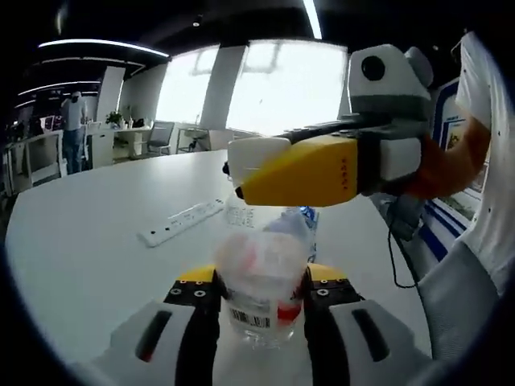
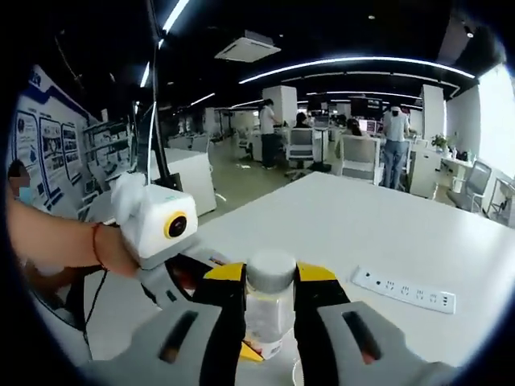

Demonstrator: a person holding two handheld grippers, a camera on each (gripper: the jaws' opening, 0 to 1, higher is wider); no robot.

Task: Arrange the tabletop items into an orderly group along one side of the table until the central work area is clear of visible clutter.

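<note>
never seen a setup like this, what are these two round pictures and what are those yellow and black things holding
A person holds a hand-held gripper in each hand, and each carries a fisheye camera looking along its jaws. In the left gripper view, the left gripper is shut on the body of a clear plastic bottle standing on a white table. The right gripper reaches in from the right. In the right gripper view, the right gripper is closed around the same bottle near its white cap, and the left gripper shows beside it. A white power strip lies on the table.
</note>
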